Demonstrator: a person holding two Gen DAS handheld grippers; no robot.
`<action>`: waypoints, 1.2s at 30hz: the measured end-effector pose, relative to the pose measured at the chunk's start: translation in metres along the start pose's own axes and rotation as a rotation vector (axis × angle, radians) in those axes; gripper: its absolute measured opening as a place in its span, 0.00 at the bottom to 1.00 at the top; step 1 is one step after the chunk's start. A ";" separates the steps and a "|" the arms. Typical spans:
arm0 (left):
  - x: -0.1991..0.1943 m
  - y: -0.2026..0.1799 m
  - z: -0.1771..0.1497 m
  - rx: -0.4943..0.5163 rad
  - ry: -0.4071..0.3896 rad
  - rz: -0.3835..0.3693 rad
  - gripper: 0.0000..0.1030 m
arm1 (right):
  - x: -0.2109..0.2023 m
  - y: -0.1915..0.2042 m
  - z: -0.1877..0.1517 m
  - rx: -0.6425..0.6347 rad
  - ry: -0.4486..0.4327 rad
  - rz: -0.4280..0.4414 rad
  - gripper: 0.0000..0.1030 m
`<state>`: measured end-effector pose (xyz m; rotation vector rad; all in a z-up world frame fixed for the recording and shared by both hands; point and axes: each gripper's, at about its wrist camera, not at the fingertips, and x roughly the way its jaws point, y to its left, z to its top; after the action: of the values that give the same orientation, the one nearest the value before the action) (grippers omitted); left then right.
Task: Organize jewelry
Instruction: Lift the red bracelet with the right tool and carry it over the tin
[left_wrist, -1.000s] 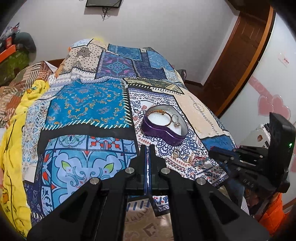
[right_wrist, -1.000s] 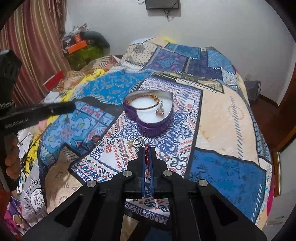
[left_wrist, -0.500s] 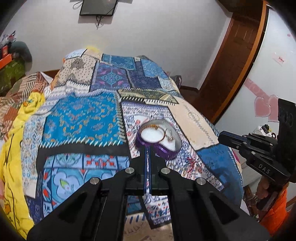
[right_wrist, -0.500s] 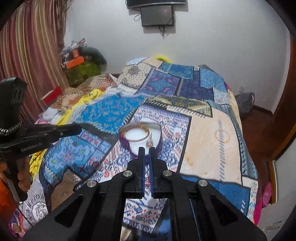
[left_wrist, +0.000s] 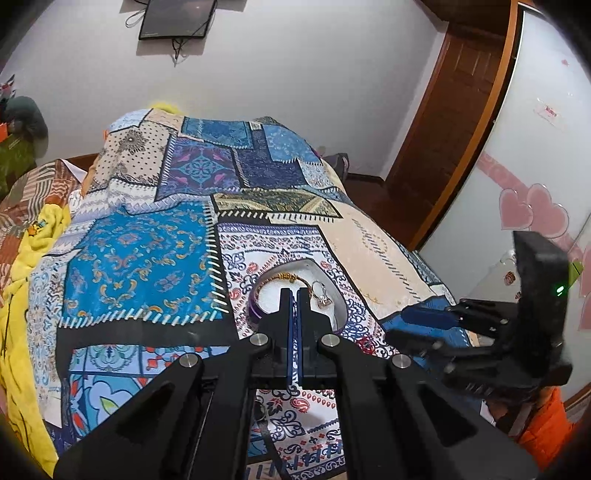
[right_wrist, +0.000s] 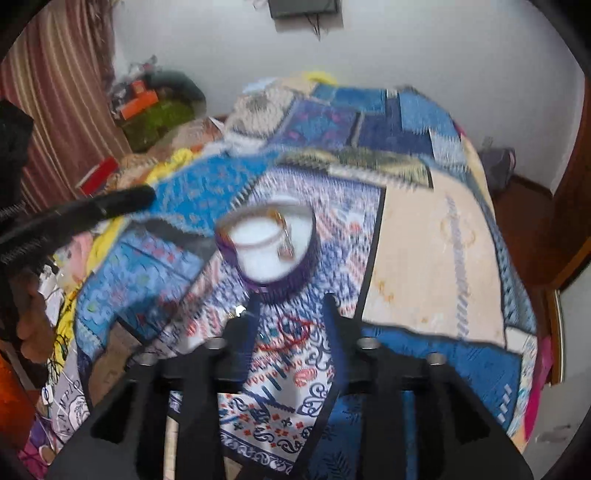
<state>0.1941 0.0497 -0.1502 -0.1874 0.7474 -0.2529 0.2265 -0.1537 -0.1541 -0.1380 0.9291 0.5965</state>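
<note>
A purple heart-shaped box (left_wrist: 254, 308) (right_wrist: 295, 275) with a white lining sits on the patchwork bedspread (left_wrist: 140, 258). A gold bangle (left_wrist: 282, 276) (right_wrist: 258, 242) and a silver ring (left_wrist: 320, 295) (right_wrist: 286, 249) lie inside it. My left gripper (left_wrist: 293, 293) is shut and empty, its tips in front of the box. In the blurred right wrist view, the jaws of my right gripper (right_wrist: 291, 299) are opening just short of the box. A red thread bracelet (right_wrist: 291, 328) shows on the bedspread between the fingers, and they are not touching it.
A small silver piece (right_wrist: 240, 312) lies on the bedspread by the right gripper's left finger. The left gripper (right_wrist: 142, 195) and the hand (right_wrist: 33, 325) holding it reach in from the left. A yellow blanket (left_wrist: 22, 295) lies along the bed's left side.
The right gripper's jaws, shut before, now stand apart, and it has moved nearer the box. The left gripper has drawn back, so the box now sits behind its tips.
</note>
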 end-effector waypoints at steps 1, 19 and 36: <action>0.002 0.000 -0.001 0.000 0.004 -0.001 0.00 | 0.002 0.000 -0.002 -0.001 0.009 -0.001 0.35; 0.014 -0.009 0.003 0.030 0.011 -0.020 0.00 | 0.033 0.000 -0.011 -0.046 0.095 0.046 0.03; 0.031 -0.011 0.026 0.053 0.004 -0.040 0.00 | 0.018 -0.003 0.017 -0.040 0.046 0.042 0.17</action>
<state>0.2319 0.0323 -0.1489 -0.1520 0.7411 -0.3108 0.2482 -0.1425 -0.1589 -0.1688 0.9665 0.6531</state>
